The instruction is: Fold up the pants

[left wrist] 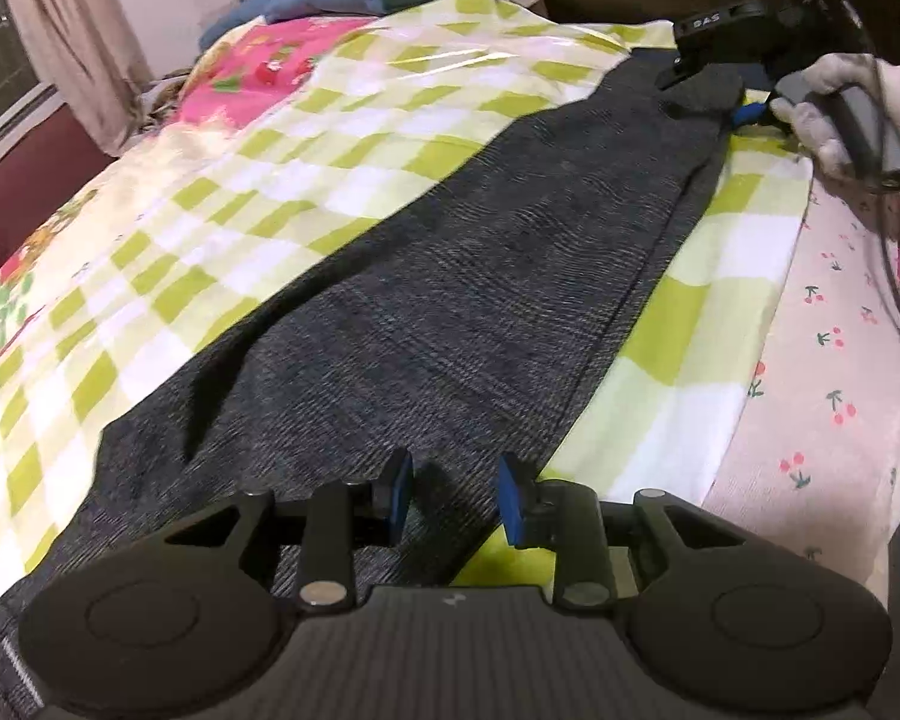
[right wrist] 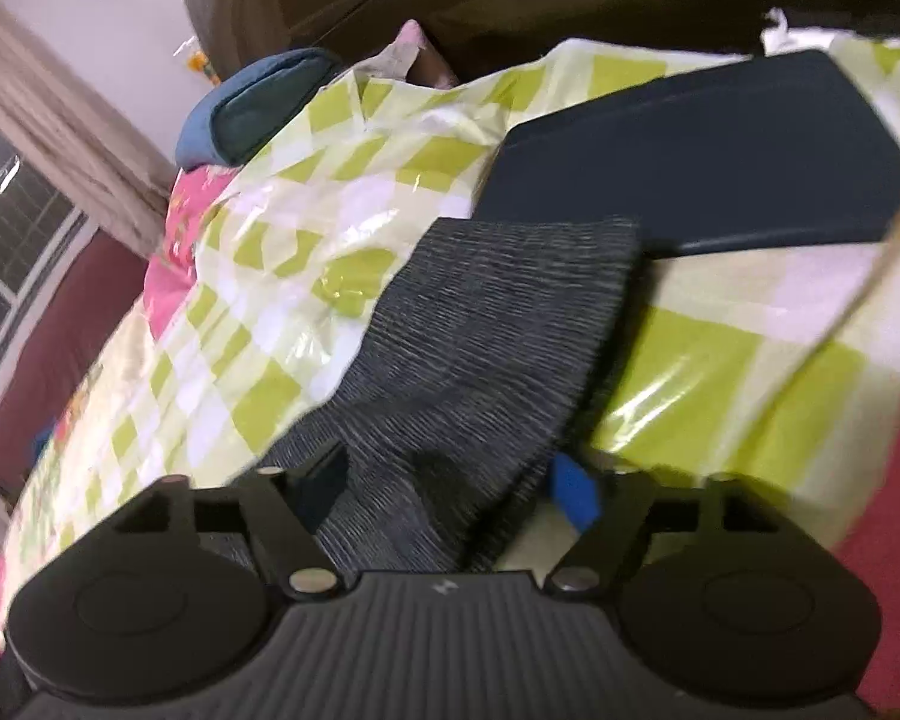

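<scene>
Green-checked sheet (left wrist: 222, 228) covers the bed, dark grey pants (left wrist: 450, 300) laid lengthwise. Left gripper (left wrist: 455, 501) stands narrowly parted, pads clear of fabric. Right gripper (right wrist: 456, 489) spread wide astride the pants' end.

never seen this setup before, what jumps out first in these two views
A long dark grey pair of pants lies stretched diagonally across a green-and-white checked cover on the bed. The left gripper sits over its near end, the right gripper stands open around the far end, beside a dark folded item.
</scene>
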`<action>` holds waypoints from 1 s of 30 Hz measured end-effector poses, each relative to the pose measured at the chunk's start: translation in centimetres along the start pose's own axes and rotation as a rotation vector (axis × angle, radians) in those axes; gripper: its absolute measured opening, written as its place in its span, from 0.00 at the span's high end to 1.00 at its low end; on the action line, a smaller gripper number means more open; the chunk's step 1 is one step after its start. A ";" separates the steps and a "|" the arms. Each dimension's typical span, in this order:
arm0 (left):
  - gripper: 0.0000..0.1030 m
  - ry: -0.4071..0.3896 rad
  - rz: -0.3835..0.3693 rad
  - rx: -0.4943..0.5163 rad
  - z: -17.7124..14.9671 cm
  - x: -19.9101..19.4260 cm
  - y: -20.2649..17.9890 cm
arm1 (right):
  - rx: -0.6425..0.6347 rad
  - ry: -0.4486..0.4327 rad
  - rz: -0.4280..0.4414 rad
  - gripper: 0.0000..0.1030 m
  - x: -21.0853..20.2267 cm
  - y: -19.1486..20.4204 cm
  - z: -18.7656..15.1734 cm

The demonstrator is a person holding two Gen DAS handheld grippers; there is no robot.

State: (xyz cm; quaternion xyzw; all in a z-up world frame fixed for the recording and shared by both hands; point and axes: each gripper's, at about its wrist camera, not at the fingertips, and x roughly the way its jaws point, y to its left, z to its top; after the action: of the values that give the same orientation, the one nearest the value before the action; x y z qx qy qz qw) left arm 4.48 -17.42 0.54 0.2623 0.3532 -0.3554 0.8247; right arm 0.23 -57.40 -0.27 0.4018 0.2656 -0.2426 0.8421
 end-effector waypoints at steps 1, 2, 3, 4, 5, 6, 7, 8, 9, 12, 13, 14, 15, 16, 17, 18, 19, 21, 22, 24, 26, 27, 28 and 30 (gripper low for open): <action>0.56 0.001 0.008 -0.008 -0.3 -0.3 0.3 | 0.016 -0.010 -0.009 0.35 0.4 0.2 0.1; 0.56 0.003 0.018 -0.015 -0.5 -0.4 0.6 | 0.020 -0.007 -0.014 0.70 0.6 0.3 0.0; 0.56 0.007 0.029 -0.023 -0.8 -0.6 1.0 | 0.044 0.016 -0.010 0.90 0.8 0.0 0.0; 0.56 0.012 0.042 -0.031 -1.1 -0.8 1.4 | 0.095 0.033 0.027 0.91 0.7 -0.7 -0.1; 0.56 0.016 0.054 -0.041 -1.4 -1.1 1.9 | 0.114 0.018 0.053 0.92 0.1 -1.1 -0.1; 0.56 0.018 0.069 -0.057 -1.8 -1.5 2.6 | 0.112 -0.010 0.067 0.92 -1.0 -1.3 -0.1; 0.55 0.019 0.079 -0.071 -2.2 -1.9 3.2 | 0.108 -0.033 0.078 0.92 -2.0 -1.6 -0.1; 0.54 0.026 0.088 -0.089 -2.7 -2.2 3.8 | 0.106 -0.046 0.080 0.93 -2.6 -1.9 -0.1; 0.50 0.042 0.094 -0.110 -3.3 -2.2 4.5 | 0.096 -0.033 0.043 0.93 -2.5 -2.4 -0.1; 0.42 0.101 0.095 -0.146 -5.5 -1.4 5.7 | 0.018 0.047 -0.069 0.95 -0.9 -2.1 -0.2; 0.42 0.094 0.099 -0.156 -5.8 -1.7 5.8 | -0.010 0.040 -0.082 0.83 -1.5 -1.2 -0.1; 0.42 0.085 0.100 -0.163 -6.0 -2.1 6.0 | -0.050 0.016 -0.112 0.75 -2.3 -0.1 0.0; 0.42 0.072 0.103 -0.166 -6.2 -2.5 6.0 | -0.113 -0.034 -0.145 0.71 -3.7 1.5 -0.2; 0.42 0.059 0.112 -0.166 -6.5 -2.9 6.1 | -0.170 -0.069 -0.164 0.68 -4.9 2.8 -0.5; 0.42 0.048 0.120 -0.166 -6.7 -3.3 6.2 | -0.235 -0.099 -0.173 0.68 -6.1 4.3 -1.1; 0.42 0.038 0.127 -0.171 -7.1 -3.6 6.6 | -0.321 -0.128 -0.151 0.68 -7.5 6.5 -2.2; 0.42 0.025 0.136 -0.178 -7.5 -3.9 6.9 | -0.390 -0.123 -0.098 0.68 -8.2 8.6 -3.3; 0.42 0.004 0.149 -0.202 -8.0 -4.2 7.7 | -0.509 -0.008 0.114 0.68 -8.5 13.4 -6.7; 0.42 -0.006 0.158 -0.222 -8.2 -4.3 8.2 | -0.539 0.063 0.220 0.68 -8.0 15.6 -8.4; 0.42 -0.023 0.189 -0.265 -8.7 -4.5 9.1 | -0.581 0.246 0.421 0.68 -5.8 20.4 -12.8; 0.42 -0.040 0.216 -0.293 -9.2 -4.8 9.9 | -0.620 0.414 0.523 0.70 -2.7 25.0 -18.0; 0.42 -0.045 0.234 -0.300 -9.7 -5.0 10.2 | -0.648 0.461 0.550 0.70 -1.3 26.9 -20.2; 0.42 -0.041 0.247 -0.306 -10.1 -5.1 10.5 | -0.669 0.485 0.561 0.70 0.0 28.5 -21.8; 0.40 -0.013 0.239 -0.336 -11.3 -4.9 11.2 | -0.659 0.533 0.529 0.70 3.4 31.0 -24.0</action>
State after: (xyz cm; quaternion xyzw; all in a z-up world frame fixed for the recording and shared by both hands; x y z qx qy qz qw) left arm 6.25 -0.91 -0.60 0.1590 0.3687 -0.1928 0.8953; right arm 16.00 -21.45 1.65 0.2160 0.4232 0.1872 0.8597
